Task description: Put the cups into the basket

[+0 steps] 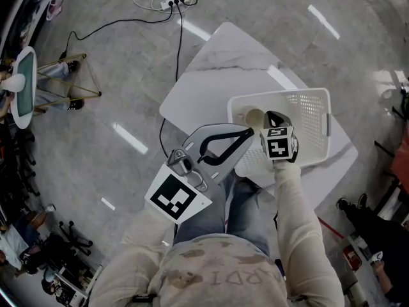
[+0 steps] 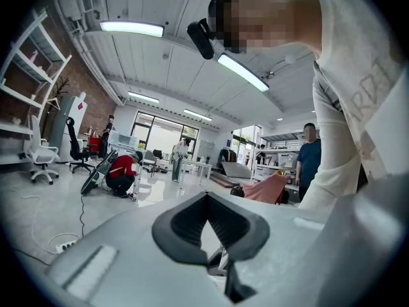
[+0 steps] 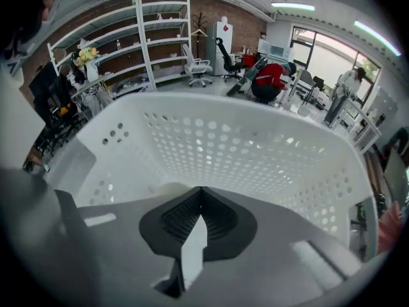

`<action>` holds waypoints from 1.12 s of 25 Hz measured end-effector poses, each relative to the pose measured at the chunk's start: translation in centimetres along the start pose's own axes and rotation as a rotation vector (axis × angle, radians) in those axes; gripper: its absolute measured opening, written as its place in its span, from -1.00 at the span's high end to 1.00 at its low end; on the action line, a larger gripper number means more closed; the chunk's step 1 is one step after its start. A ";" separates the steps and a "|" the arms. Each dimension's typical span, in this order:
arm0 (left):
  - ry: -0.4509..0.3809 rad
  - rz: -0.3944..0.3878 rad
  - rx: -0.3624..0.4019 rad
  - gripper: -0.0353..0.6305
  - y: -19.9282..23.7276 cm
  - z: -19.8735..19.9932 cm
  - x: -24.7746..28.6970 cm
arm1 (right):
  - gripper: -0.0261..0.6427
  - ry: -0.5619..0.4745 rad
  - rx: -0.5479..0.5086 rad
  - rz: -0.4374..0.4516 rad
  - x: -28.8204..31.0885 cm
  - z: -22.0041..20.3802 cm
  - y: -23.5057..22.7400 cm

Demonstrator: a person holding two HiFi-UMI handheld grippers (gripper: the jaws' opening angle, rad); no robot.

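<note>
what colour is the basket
The basket is white, with holes; best in the right gripper view.

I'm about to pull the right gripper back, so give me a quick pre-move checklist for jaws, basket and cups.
1. Right gripper empty: ok. Its jaws are shut on nothing, inside the basket.
2. Left gripper empty: ok. Its jaws are shut on nothing.
3. Cup in the basket: ok, by its left wall.
4. Basket upright on the table: ok.
5. More cups outside the basket: cannot tell. None are in sight, but the grippers hide part of the table.
</note>
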State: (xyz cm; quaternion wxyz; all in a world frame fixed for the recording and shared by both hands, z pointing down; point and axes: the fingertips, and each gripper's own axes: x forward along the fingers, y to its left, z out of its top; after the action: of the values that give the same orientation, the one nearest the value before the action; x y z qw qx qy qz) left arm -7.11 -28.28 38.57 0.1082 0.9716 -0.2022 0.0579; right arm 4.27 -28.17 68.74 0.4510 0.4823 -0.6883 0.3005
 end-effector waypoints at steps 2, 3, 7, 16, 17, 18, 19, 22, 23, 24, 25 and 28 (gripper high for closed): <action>-0.007 -0.009 0.016 0.89 -1.0 1.2 0.1 | 0.85 -0.060 0.019 0.014 -2.7 1.3 0.1; -0.013 -0.016 0.028 0.89 -1.5 1.8 0.1 | 0.85 -0.097 0.029 0.024 -4.3 2.0 0.2; -0.043 -0.047 0.075 0.89 -4.2 4.5 0.6 | 0.85 -0.288 0.054 0.076 -11.6 5.3 0.8; -0.134 -0.085 0.099 0.89 -12.9 9.6 1.7 | 0.85 -0.703 0.064 0.159 -30.8 5.8 2.0; -0.140 -0.092 0.103 0.89 -13.8 9.8 1.8 | 0.85 -0.744 0.065 0.151 -32.4 5.3 2.1; -0.143 -0.100 0.111 0.89 -14.8 10.0 1.8 | 0.85 -0.781 0.061 0.142 -34.0 4.8 2.4; -0.144 -0.105 0.119 0.89 -15.8 10.1 1.8 | 0.85 -0.814 0.050 0.131 -35.6 4.1 2.7; -0.141 -0.118 0.141 0.89 -19.3 10.1 1.5 | 0.85 -0.900 0.027 0.106 -40.0 1.9 3.6; -0.140 -0.122 0.147 0.89 -20.4 10.1 1.3 | 0.85 -0.929 0.027 0.101 -41.5 1.3 3.9; -0.139 -0.127 0.151 0.89 -21.5 10.1 1.1 | 0.85 -0.957 0.030 0.097 -42.9 0.7 4.2; -0.138 -0.131 0.152 0.89 -22.6 10.1 0.8 | 0.85 -0.986 0.037 0.095 -44.3 0.2 4.4; -0.138 -0.138 0.152 0.89 -25.4 9.9 0.0 | 0.85 -1.060 0.063 0.102 -47.6 -1.3 4.9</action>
State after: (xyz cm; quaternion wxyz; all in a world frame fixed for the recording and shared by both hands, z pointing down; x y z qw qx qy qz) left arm 3.86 -7.90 24.19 0.0236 0.9903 -0.1367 -0.0016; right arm 6.21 -6.64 26.05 0.0117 0.5473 -0.8348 0.0577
